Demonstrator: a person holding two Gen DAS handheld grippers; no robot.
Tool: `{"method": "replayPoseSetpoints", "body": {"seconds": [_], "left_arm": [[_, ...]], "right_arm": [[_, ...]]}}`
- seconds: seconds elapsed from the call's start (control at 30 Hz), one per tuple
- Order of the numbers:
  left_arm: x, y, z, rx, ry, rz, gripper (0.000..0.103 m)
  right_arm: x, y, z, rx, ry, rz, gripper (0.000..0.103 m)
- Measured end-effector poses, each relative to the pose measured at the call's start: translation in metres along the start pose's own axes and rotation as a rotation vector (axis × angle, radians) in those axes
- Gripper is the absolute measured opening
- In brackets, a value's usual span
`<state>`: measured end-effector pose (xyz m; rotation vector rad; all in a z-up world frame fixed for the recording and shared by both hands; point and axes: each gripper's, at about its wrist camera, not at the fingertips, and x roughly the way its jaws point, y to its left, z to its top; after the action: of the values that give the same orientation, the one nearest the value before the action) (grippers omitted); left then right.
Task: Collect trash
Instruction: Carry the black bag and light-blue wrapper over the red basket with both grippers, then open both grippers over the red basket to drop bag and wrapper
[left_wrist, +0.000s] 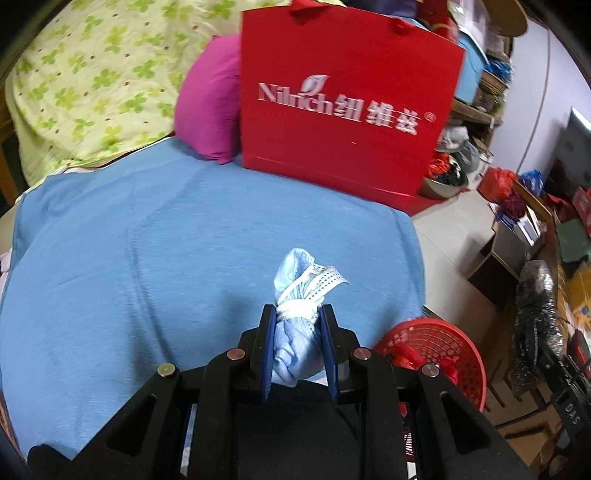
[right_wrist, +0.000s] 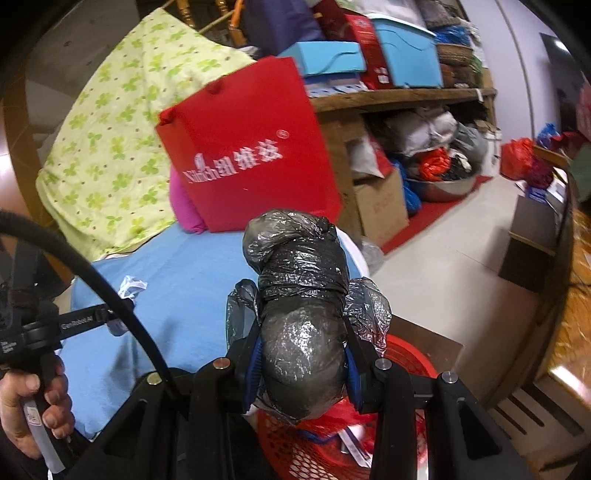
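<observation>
My left gripper (left_wrist: 298, 314) is shut on a crumpled blue face mask (left_wrist: 299, 288), held above the blue cloth (left_wrist: 166, 258). The left gripper and its mask (right_wrist: 129, 286) also show in the right wrist view. My right gripper (right_wrist: 303, 354) is shut on a bundled black plastic bag (right_wrist: 299, 295), held above a red mesh basket (right_wrist: 417, 358) that holds red and white scraps. The basket (left_wrist: 436, 347) sits low at the right of the cloth in the left wrist view.
A red paper gift bag (left_wrist: 347, 99) stands at the far edge of the cloth beside a magenta pillow (left_wrist: 210, 107) and a green-patterned quilt (left_wrist: 96, 81). Cluttered wooden shelves (right_wrist: 399, 96), boxes and bags line the right side. Pale floor (right_wrist: 450, 266) lies beyond.
</observation>
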<state>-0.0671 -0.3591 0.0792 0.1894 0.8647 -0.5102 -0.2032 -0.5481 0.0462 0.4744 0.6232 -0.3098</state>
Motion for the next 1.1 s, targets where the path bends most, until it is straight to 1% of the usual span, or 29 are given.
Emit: {"method": "replayPoseSetpoints", "body": {"seconds": [0.2, 0.43, 0.8, 1.1], "left_arm": [[0.005, -0.022, -0.009, 0.051, 0.016, -0.019, 0.024], [0.016, -0.040, -0.015, 0.087, 0.044, -0.036, 0.024], [0.025, -0.062, -0.021, 0.120, 0.068, -0.061, 0.024], [0.024, -0.070, -0.024, 0.144, 0.066, -0.071, 0.024]], "right_arm": [[0.008, -0.026, -0.015, 0.051, 0.034, -0.061, 0.039], [0.026, -0.045, -0.032, 0.081, 0.097, -0.093, 0.039], [0.035, -0.056, -0.045, 0.102, 0.146, -0.115, 0.039], [0.035, -0.055, -0.046, 0.106, 0.151, -0.119, 0.039]]}}
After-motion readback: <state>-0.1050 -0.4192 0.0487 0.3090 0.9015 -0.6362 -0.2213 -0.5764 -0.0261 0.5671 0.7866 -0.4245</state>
